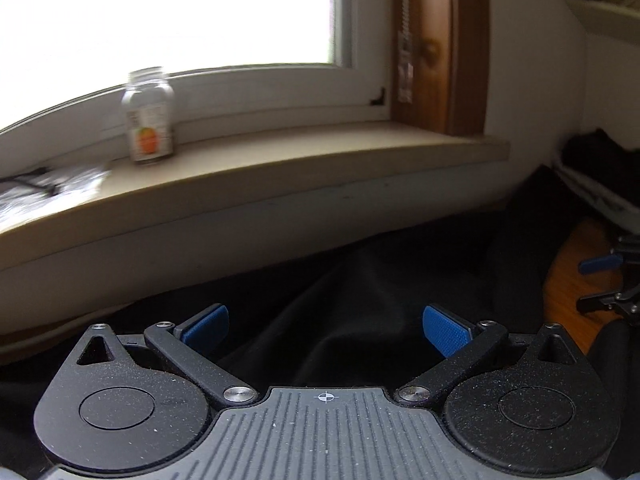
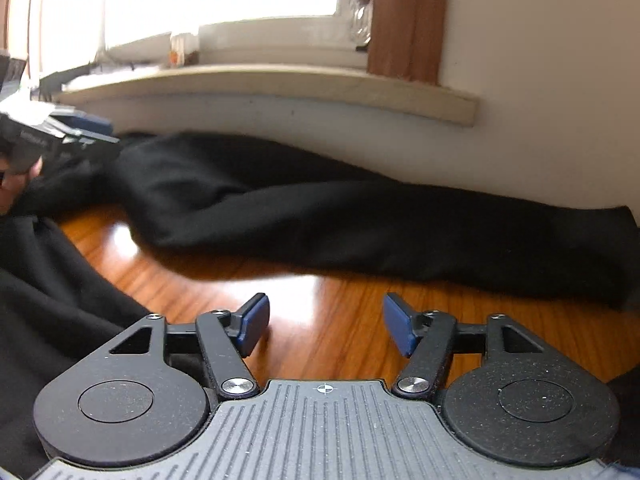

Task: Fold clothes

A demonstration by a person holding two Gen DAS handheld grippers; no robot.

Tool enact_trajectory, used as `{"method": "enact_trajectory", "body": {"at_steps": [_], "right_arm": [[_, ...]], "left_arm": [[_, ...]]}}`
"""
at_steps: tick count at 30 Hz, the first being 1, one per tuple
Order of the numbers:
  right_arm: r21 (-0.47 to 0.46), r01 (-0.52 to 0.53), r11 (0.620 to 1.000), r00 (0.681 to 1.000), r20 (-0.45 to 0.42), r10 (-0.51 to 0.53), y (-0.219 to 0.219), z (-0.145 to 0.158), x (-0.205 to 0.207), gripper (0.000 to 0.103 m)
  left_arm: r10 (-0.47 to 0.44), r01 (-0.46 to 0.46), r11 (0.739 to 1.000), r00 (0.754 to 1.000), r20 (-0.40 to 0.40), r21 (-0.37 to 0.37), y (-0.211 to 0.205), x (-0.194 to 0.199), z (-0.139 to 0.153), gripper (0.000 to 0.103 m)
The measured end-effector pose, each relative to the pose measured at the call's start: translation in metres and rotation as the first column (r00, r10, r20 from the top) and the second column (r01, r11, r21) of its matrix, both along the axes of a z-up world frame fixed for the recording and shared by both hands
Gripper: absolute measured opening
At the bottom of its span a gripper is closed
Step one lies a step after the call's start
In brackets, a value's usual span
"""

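A black garment (image 2: 320, 216) lies spread on a wooden table (image 2: 320, 312), one long part stretched along the wall under the window sill. In the left wrist view my left gripper (image 1: 326, 330) hangs wide open just above the black garment (image 1: 360, 300), with nothing between its blue pads. My right gripper (image 2: 326, 328) is open over bare wood, its pads holding nothing; more black cloth lies at its left. The left gripper (image 2: 80, 132) shows at the far left of the right wrist view, and the right gripper (image 1: 608, 280) at the right edge of the left wrist view.
A clear jar with an orange label (image 1: 149, 120) stands on the beige window sill (image 1: 280, 160). Papers and a cable (image 1: 44, 188) lie at the sill's left end. A wooden window frame (image 1: 468, 40) rises at the right. Dark things (image 1: 600, 160) are piled in the right corner.
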State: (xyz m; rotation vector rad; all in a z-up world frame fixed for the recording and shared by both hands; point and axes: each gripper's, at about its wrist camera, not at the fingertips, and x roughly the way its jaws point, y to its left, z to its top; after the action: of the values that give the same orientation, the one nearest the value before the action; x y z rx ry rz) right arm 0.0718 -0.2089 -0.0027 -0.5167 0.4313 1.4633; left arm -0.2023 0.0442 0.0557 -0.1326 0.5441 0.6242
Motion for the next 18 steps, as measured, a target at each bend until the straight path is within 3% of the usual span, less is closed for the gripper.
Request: {"method": "enact_trajectory", "body": {"at_steps": [2, 4, 11, 14, 16, 18], "right_arm": [[-0.005, -0.001, 1.0, 1.0, -0.001, 0.001, 0.005, 0.002, -0.001, 0.066], [-0.008, 0.001, 1.0, 1.0, -0.013, -0.001, 0.005, 0.003, 0.002, 0.067], [-0.021, -0.009, 1.0, 0.998, -0.069, 0.007, 0.005, 0.004, 0.012, 0.072], [-0.024, -0.008, 1.0, 0.997, -0.079, 0.006, 0.006, 0.004, 0.013, 0.073], [-0.023, -0.002, 1.0, 0.997, -0.072, 0.0, 0.006, 0.003, 0.012, 0.074], [-0.021, 0.008, 1.0, 0.998, -0.059, -0.01, 0.005, 0.004, 0.011, 0.075]], "left_arm": [[-0.007, 0.007, 1.0, 1.0, -0.001, 0.016, -0.002, 0.005, -0.01, 0.103], [-0.015, 0.015, 1.0, 1.0, -0.027, -0.019, 0.002, 0.008, -0.021, 0.103], [0.027, -0.018, 0.992, 0.997, 0.07, -0.128, 0.019, -0.005, -0.022, 0.103], [0.032, -0.023, 0.991, 0.997, 0.066, -0.13, 0.02, -0.003, -0.022, 0.103], [0.041, -0.037, 0.994, 0.999, 0.036, -0.101, 0.013, -0.005, -0.019, 0.102], [0.035, -0.035, 0.998, 0.999, 0.002, -0.051, 0.0, -0.012, -0.01, 0.096]]}}
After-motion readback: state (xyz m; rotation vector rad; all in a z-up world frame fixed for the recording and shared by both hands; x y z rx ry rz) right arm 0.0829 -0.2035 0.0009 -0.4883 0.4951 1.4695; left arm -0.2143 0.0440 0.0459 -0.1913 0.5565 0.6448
